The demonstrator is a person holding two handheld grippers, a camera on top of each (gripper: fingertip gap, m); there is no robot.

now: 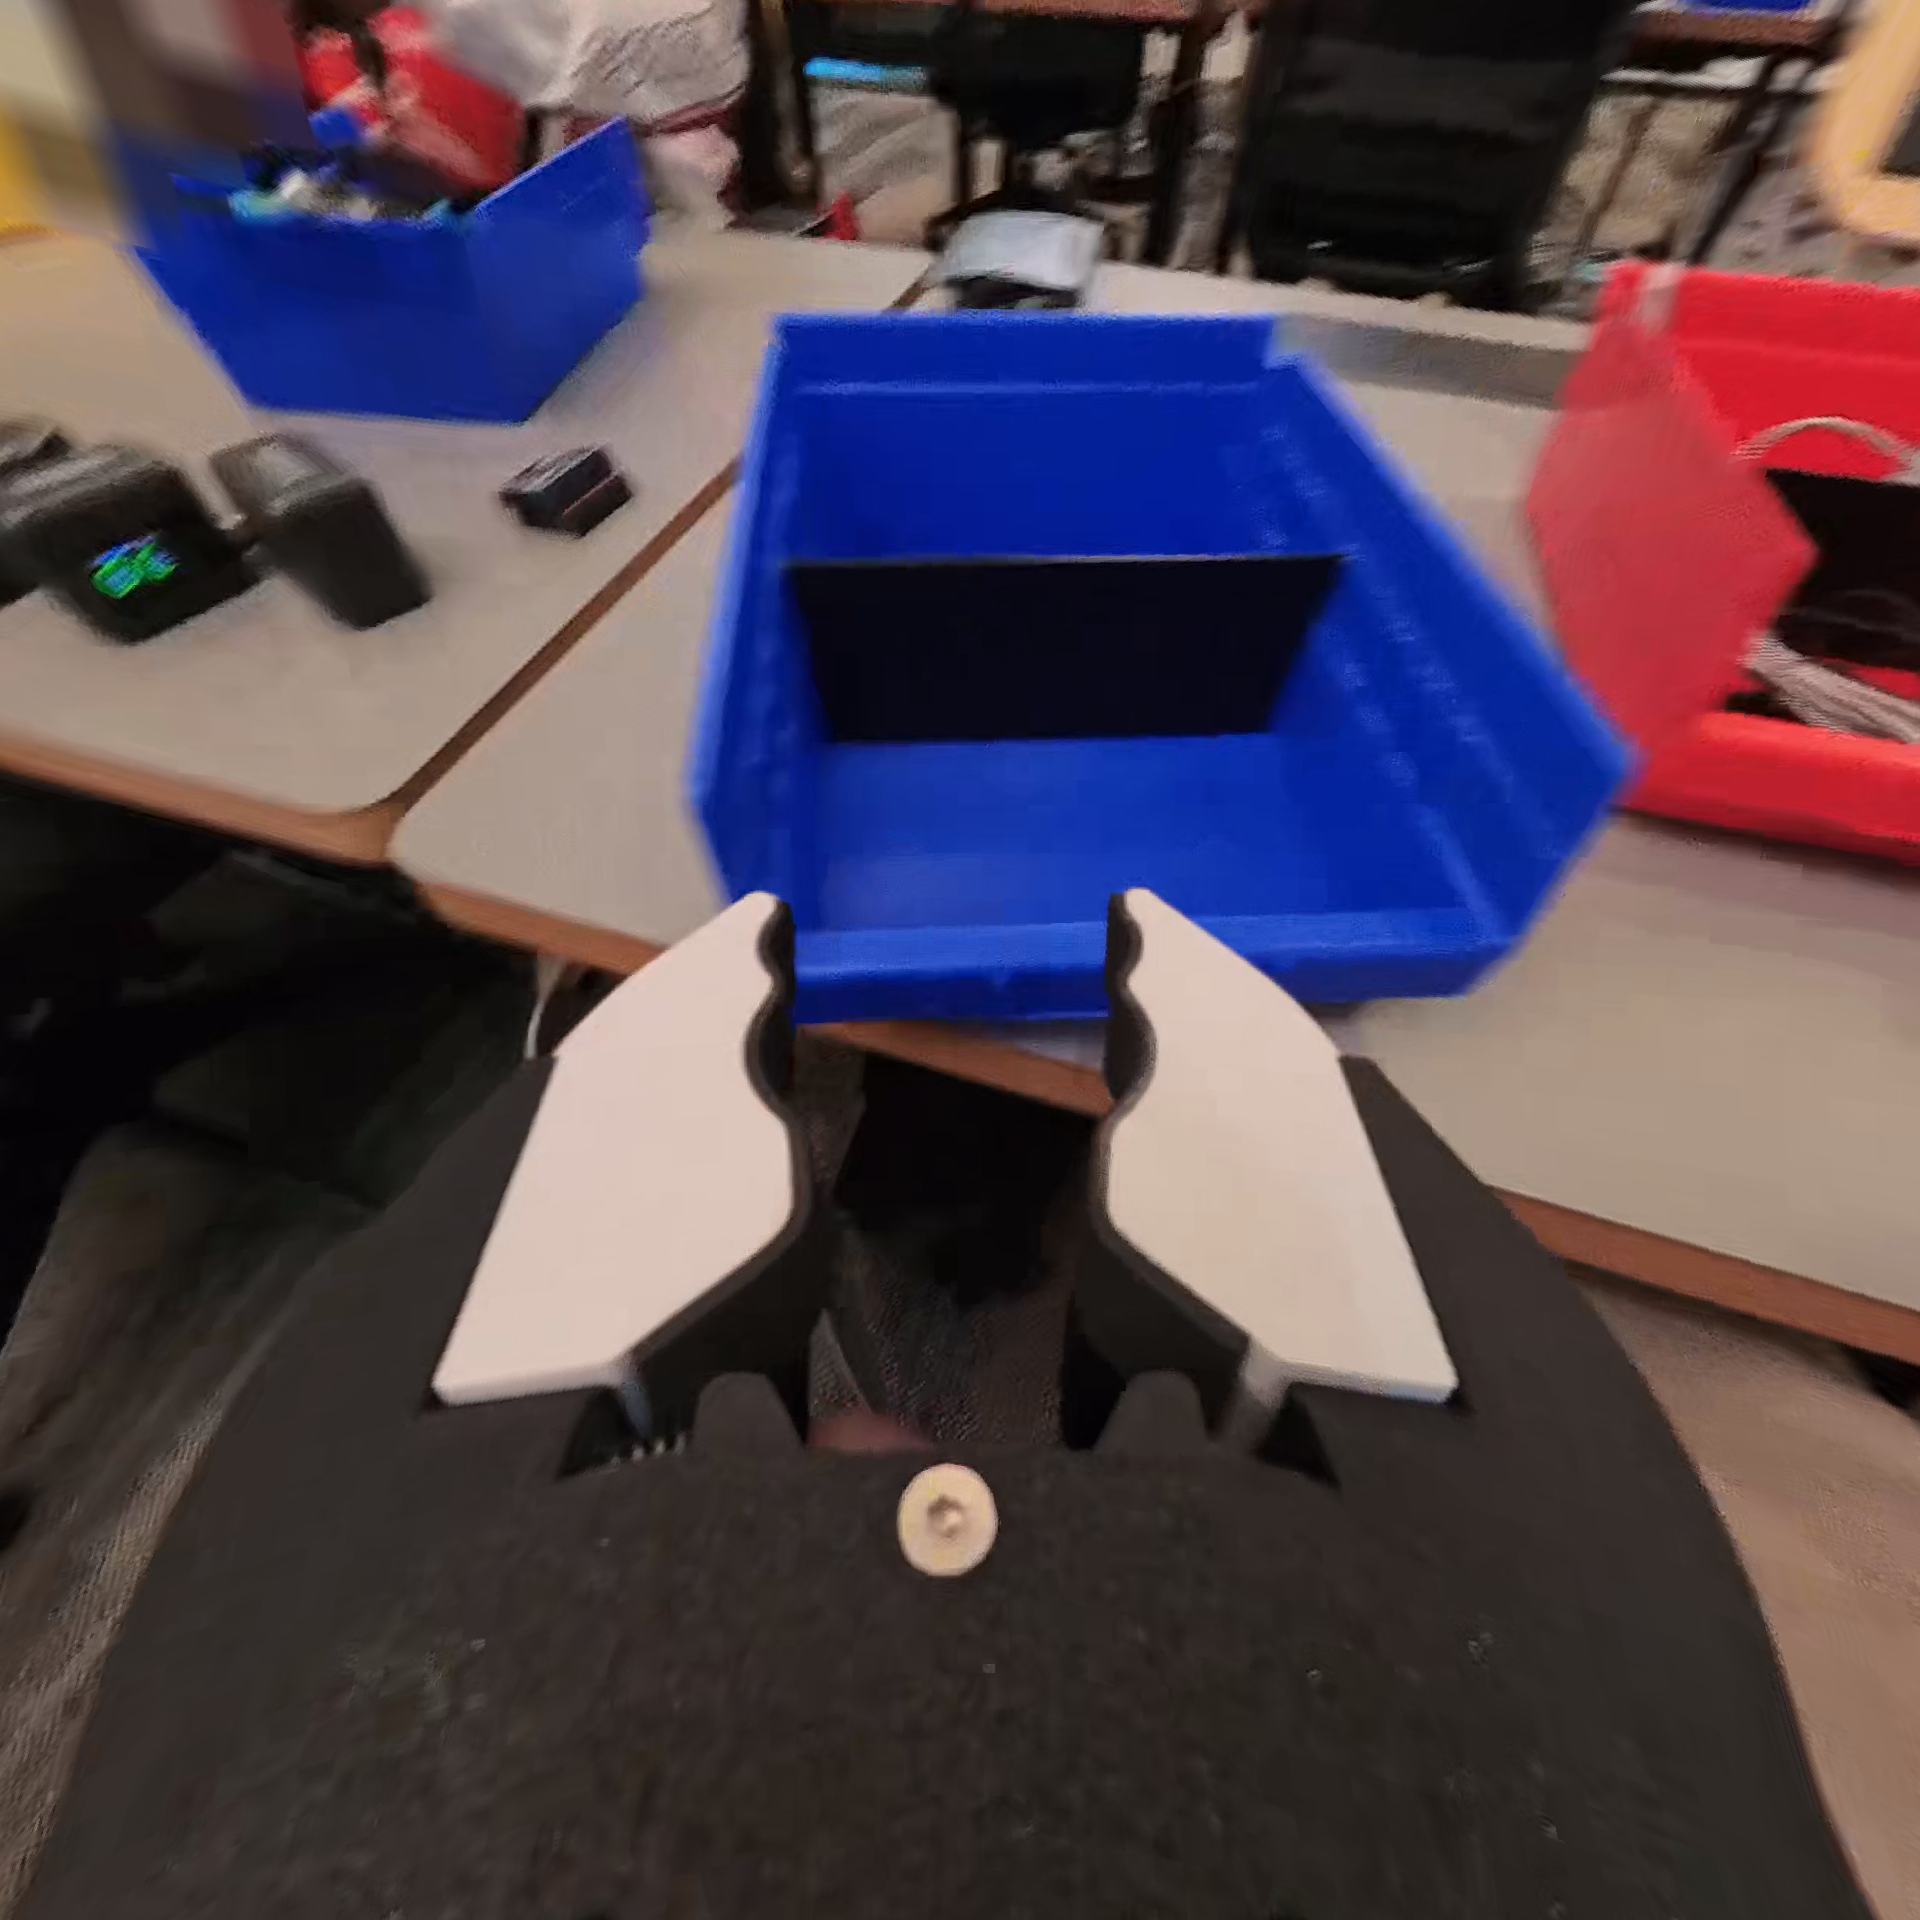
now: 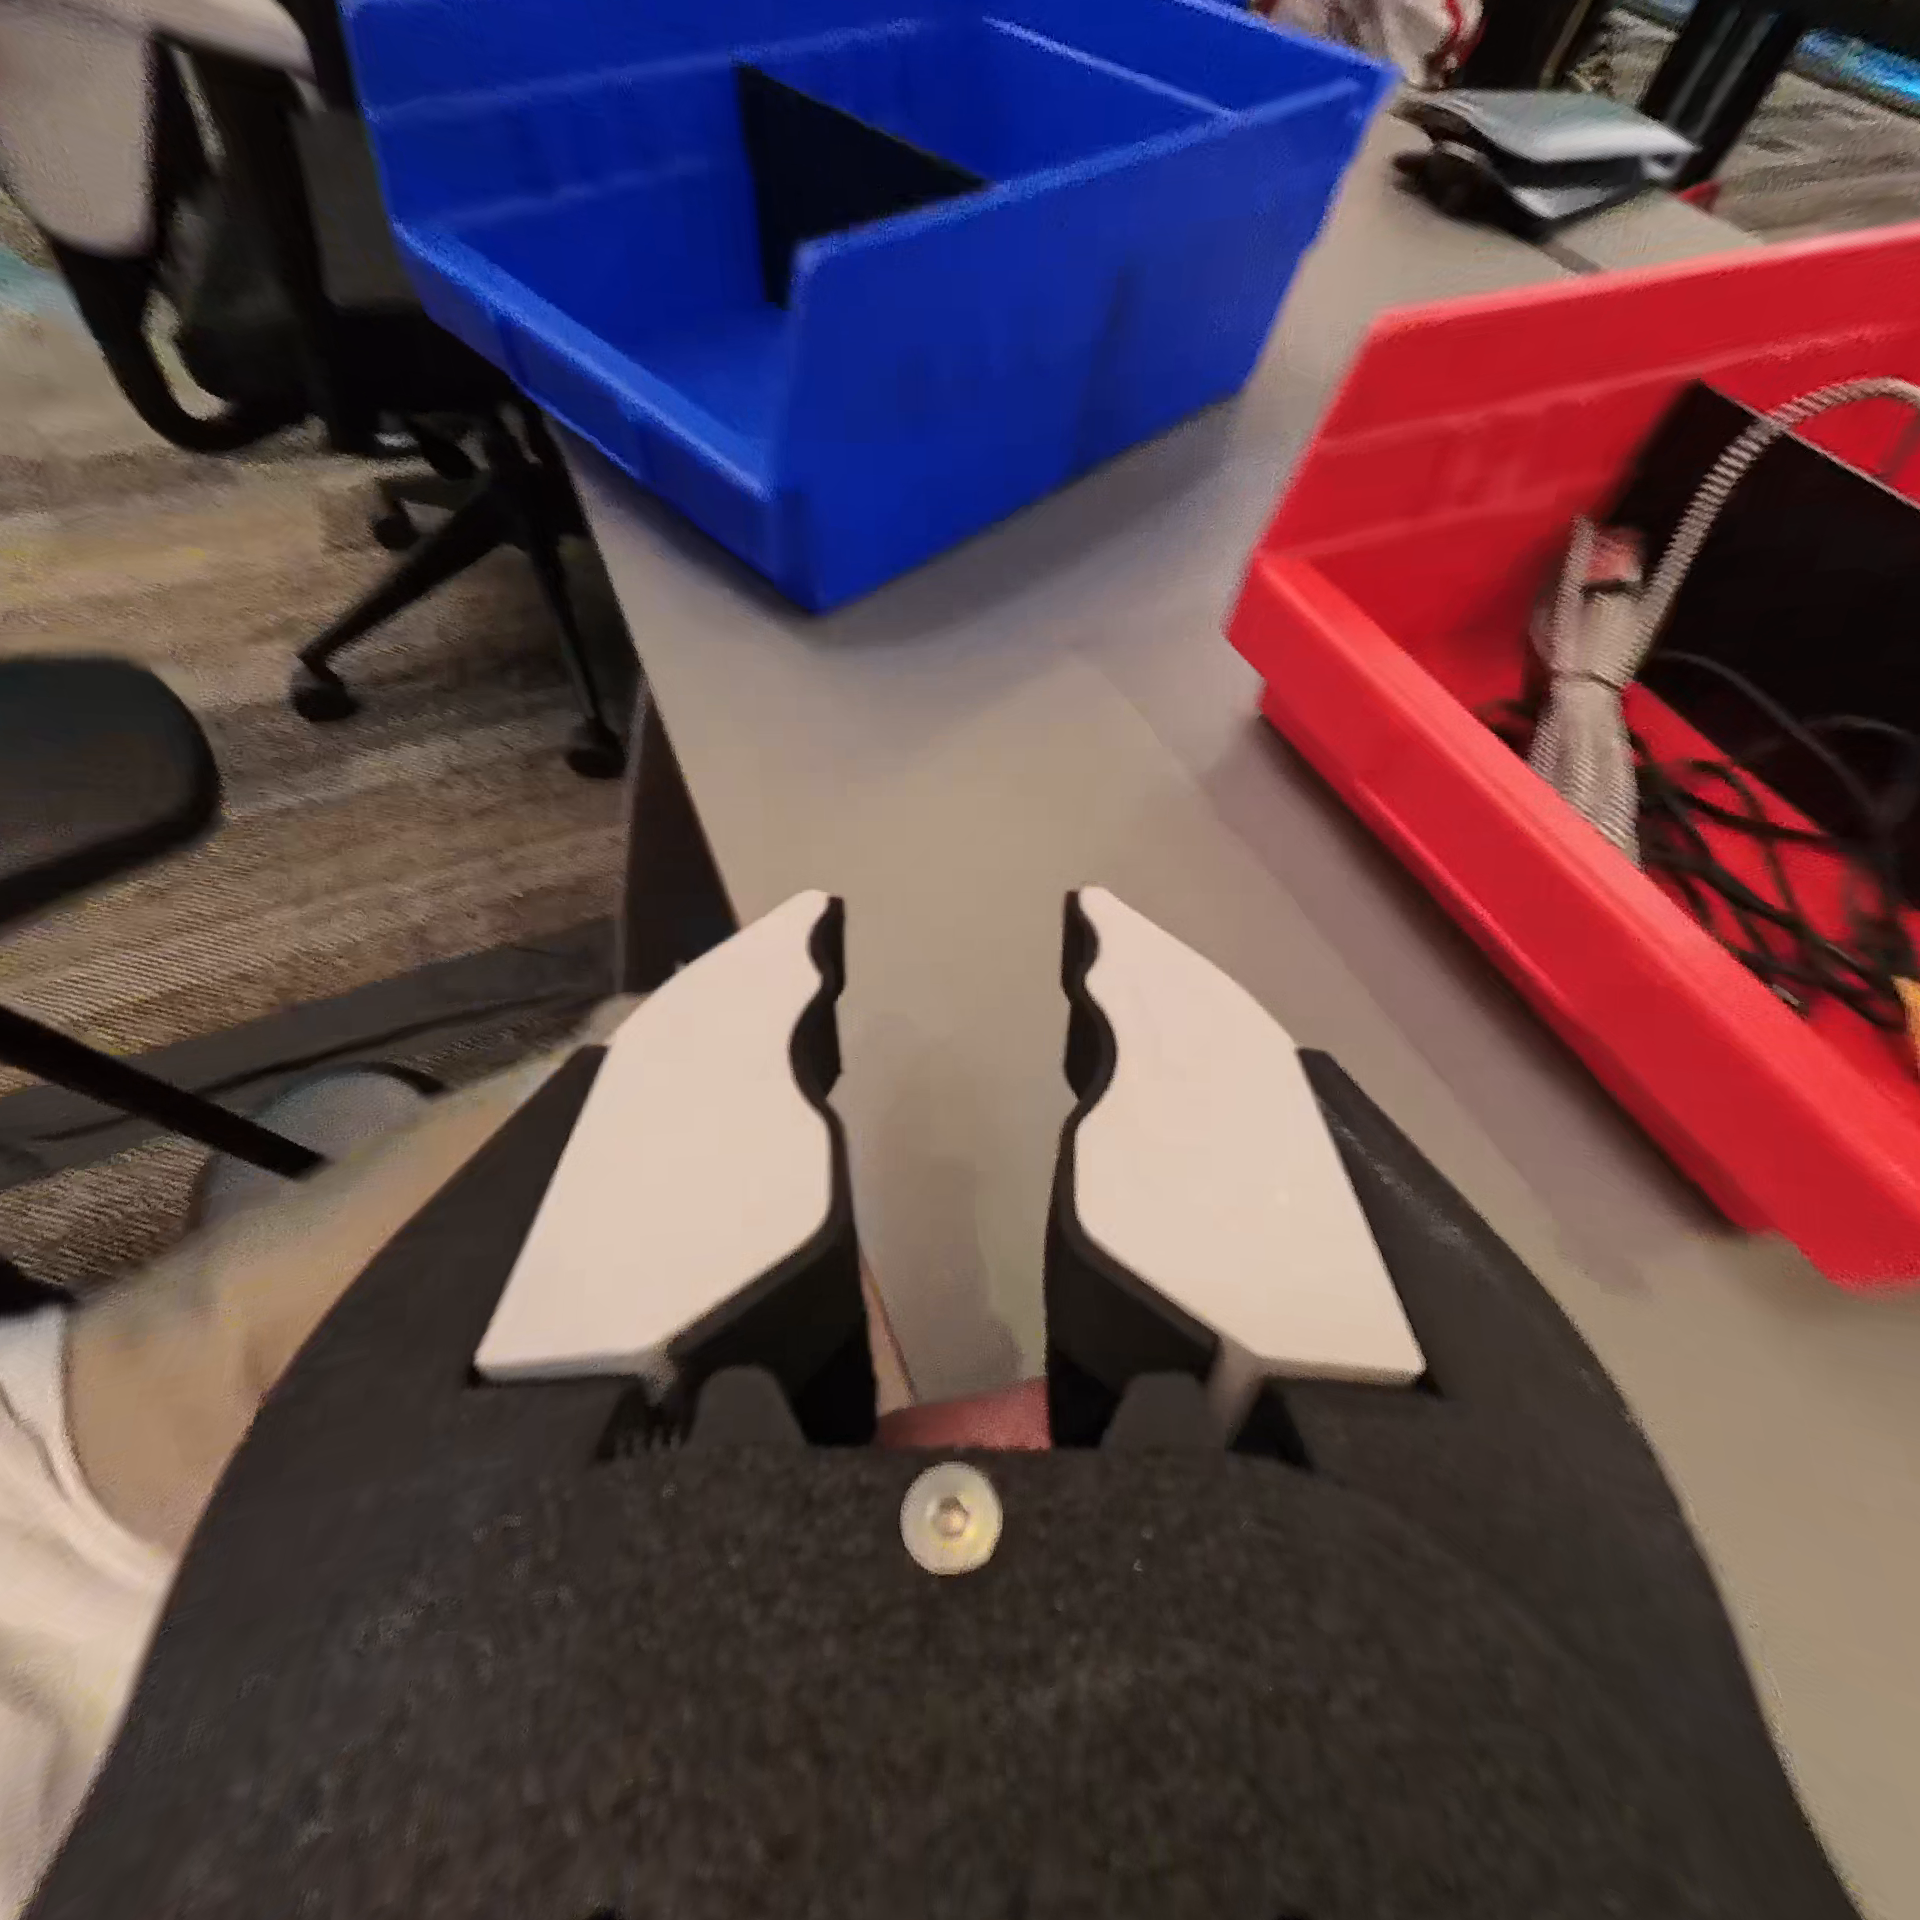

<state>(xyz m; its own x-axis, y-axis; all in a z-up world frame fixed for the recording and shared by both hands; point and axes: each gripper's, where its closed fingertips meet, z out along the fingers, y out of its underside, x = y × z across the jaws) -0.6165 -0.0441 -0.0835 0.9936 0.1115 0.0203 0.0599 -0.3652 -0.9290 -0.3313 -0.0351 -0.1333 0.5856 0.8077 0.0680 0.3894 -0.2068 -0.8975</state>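
Two grippers, both empty, nothing between the fingers. Left gripper (image 1: 951,940) has its jaws spread and hangs off the table edge, tips just short of the low front lip of the blue plastic open-front bin (image 1: 1122,956). That bin sits straight ahead of the left jaws on the grey laminate table w/ wood-coloured edge (image 1: 582,831); its long axis runs away from the gripper, and a black divider panel (image 1: 1060,649) stands across it partway back. Front compartment looks empty; the view is smeared, so can't rule out sth small in there.

Right gripper (image 2: 954,940) also has jaws apart, held low over bare tabletop. From it the blue bin lies ahead and slightly left, well apart; the red plastic bin (image 2: 1538,894) is nearer, ahead to the right, holding tangled black cables (image 2: 1756,831) and a grey braided sleeve or hose (image 2: 1579,727).

Left gripper is much the nearer to the blue bin, right one nearer the red.

Farther left: second blue bin (image 1: 395,301) with mixed contents, black boxy devices (image 1: 208,540)
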